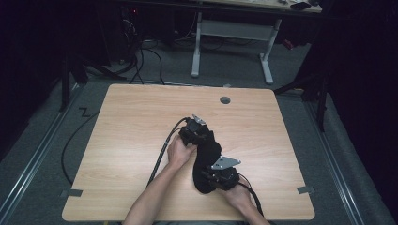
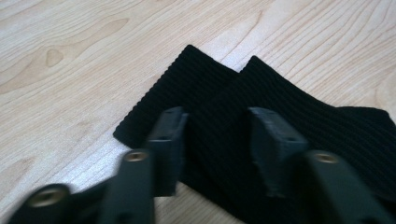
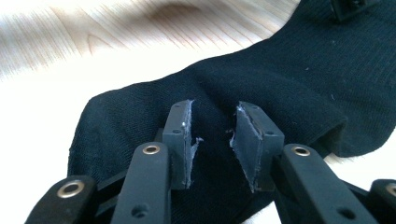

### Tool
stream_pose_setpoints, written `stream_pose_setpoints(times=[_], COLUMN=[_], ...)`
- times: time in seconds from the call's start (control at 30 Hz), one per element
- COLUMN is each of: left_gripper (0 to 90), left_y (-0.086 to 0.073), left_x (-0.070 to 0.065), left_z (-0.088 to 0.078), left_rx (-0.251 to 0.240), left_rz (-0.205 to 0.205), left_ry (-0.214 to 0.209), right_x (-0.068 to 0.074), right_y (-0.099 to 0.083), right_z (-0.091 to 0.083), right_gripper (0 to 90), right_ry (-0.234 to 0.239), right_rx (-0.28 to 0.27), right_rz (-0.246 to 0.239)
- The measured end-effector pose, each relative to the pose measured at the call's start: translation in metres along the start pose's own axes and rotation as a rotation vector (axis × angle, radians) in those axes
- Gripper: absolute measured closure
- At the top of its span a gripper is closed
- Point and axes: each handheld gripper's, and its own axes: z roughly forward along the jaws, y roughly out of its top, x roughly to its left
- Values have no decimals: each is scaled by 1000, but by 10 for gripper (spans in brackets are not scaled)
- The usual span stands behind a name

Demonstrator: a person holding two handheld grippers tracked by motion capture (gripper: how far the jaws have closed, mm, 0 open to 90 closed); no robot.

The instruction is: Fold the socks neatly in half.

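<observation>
Right gripper (image 3: 212, 140), its own view: two black jaws rise from the bottom edge, pads worn and frayed at their inner faces, standing partly spread with a gap between them. Black socks (image 3: 261, 88) lie directly under and beyond the pads; smooth knit of the foot part, a fold ridge running across just ahead of the jaws. Whether the pads press into the cloth cannot be told from here.

Left gripper (image 2: 217, 140), its own view: jaws partly spread over the ribbed cuffs (image 2: 219, 93), two cuff corners pointing away from the jaws, one overlapping the other. Pads sit on or just above the ribbed cloth; no bunch of cloth between them. View slightly blurred.

High view: socks (image 1: 210, 152) lie as one dark strip on the wooden table (image 1: 131, 140), between the two grippers. Left gripper (image 1: 197, 133) at the far end, left hand (image 1: 180, 151) behind it. Right gripper (image 1: 220, 176) at the near end, right hand (image 1: 240, 193) behind it, grey plate on top.

No brand, label or writing readable on socks, grippers or table.
</observation>
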Motion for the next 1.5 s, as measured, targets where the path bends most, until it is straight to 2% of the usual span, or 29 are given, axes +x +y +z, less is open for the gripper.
stream_pose_setpoints(times=[0.07, 0.13, 0.2, 0.33, 0.47, 0.57, 0.67, 0.7, 0.83, 0.93, 1.0, 1.1, 1.17, 1.33, 1.43, 1.5], left_gripper=[677, 763, 796, 820, 828, 836, 836, 836, 831, 823, 819, 814, 812, 812, 813, 814], left_y=[2, 3, 4, 5, 9, 11, 10, 8, -3, -10, -13, -13, -13, -17, -20, -21], left_x=[-1, -5, -7, -6, -2, 0, 4, 7, 16, 21, 23, 23, 21, 18, 16, 14], left_z=[-1, -3, -4, -8, -24, -38, -40, -37, -18, -7, -5, -6, -7, -6, -9, -12], left_rx=[9, -2, -2, -27, -105, -189, -219, -221, -174, -139, -139, -135, -126, -114, -107, -104], left_rz=[24, 69, 88, 90, 78, 77, 56, 31, -41, -69, -76, -62, -43, -30, -29, -16], left_ry=[-3, 9, 14, 7, 21, 66, 100, 99, 92, 88, 86, 84, 86, 81, 73, 73], right_x=[0, 0, 0, 0, 0, -2, -5, -7, -11, -14, -17, -29, -38, -58, -65, -68], right_y=[0, 0, 0, 0, 0, 0, 0, 0, -1, 0, 0, 2, 6, 19, 25, 28], right_z=[0, 0, 0, 0, 0, -1, -3, -3, -4, -7, -13, -22, -23, -9, 0, 5], right_gripper=[664, 664, 664, 663, 661, 627, 600, 594, 572, 570, 608, 680, 700, 690, 688, 689], right_ry=[2, 1, 2, 2, 2, 12, -9, -10, -20, -23, -33, -48, -67, -116, -144, -168], right_rx=[-2, -1, -3, 0, -4, 0, 2, 3, 2, -5, -33, -73, -59, -31, -18, -7], right_rz=[-3, 0, -4, -1, -3, 20, 32, 42, 73, 85, 106, 167, 184, 231, 261, 258])
